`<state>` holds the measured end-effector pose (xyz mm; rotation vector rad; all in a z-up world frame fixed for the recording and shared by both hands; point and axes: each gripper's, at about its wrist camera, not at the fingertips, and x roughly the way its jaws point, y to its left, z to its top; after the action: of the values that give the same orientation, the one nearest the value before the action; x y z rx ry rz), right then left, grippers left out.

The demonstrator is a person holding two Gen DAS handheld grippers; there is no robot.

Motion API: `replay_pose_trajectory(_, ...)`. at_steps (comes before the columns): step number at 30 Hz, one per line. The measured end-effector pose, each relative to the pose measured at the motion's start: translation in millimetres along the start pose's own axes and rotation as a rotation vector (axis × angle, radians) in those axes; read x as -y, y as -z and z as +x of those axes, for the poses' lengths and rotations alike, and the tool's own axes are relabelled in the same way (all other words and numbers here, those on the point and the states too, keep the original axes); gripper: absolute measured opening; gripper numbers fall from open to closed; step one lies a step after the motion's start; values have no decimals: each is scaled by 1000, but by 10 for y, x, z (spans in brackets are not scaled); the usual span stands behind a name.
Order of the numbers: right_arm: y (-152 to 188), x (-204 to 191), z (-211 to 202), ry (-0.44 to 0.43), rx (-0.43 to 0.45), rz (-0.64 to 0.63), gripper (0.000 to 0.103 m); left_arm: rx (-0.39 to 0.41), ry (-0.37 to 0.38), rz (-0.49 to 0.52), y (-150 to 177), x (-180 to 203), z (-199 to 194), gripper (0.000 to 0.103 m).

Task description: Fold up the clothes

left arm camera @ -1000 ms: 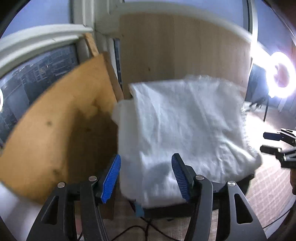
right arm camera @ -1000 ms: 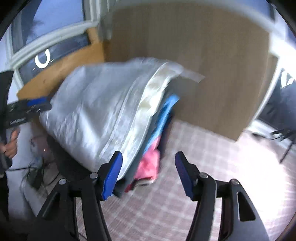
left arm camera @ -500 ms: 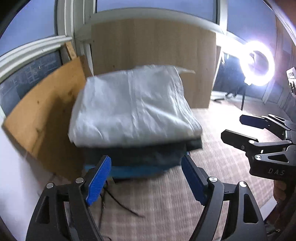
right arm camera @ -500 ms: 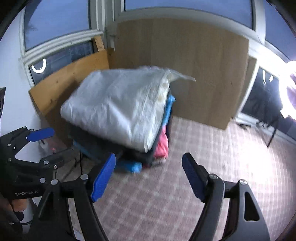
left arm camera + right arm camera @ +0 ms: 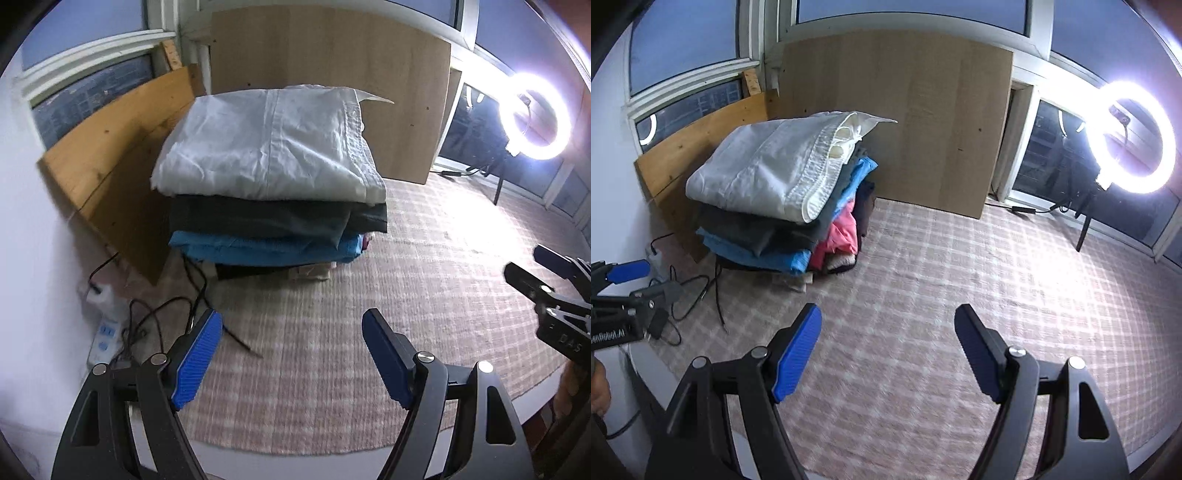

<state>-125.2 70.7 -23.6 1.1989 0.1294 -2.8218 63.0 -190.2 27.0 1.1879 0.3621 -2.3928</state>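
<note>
Both grippers, left gripper (image 5: pixel 291 354) and right gripper (image 5: pixel 888 354), backed off; jaws released, empty; white folded garment (image 5: pixel 269 155) tops clothes stack (image 5: pixel 273 229) ahead.

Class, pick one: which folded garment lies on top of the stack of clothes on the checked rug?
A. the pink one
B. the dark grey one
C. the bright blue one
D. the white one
D: the white folded garment crowns the stack, with the dark grey garment and the bright blue garment beneath it.

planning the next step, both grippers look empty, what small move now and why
Probably swing away from the pile to fetch another garment: the white garment already lies folded on top of the pile, and both the left gripper and right gripper are open, holding nothing.
</note>
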Motion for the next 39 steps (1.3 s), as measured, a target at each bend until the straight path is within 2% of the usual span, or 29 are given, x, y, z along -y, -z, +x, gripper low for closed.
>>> replay_pose_trajectory(4, 173, 238, -180, 1, 8, -21, 74, 9, -26, -45, 122, 150, -194, 77)
replay_pose_trajectory(13, 491, 651, -470, -23, 21, -39, 74, 27, -34, -116, 411, 495, -574, 77)
replay_pose_trajectory(17, 636, 748, -554, -30, 23, -49, 74, 35, -13, -109, 532, 685, -687, 77)
replay_pose_trajectory(24, 756, 866, -644, -43, 25, -66, 74, 48, -53, -62, 620, 968, -843, 80)
replay_pose_trajectory(27, 775, 878, -680, -43, 32, -73, 74, 52, -62, -52, 634, 1024, -862, 85)
replay_pose_trajectory(39, 763, 903, -749, -40, 48, -80, 74, 82, -53, -47, 602, 1090, -977, 85)
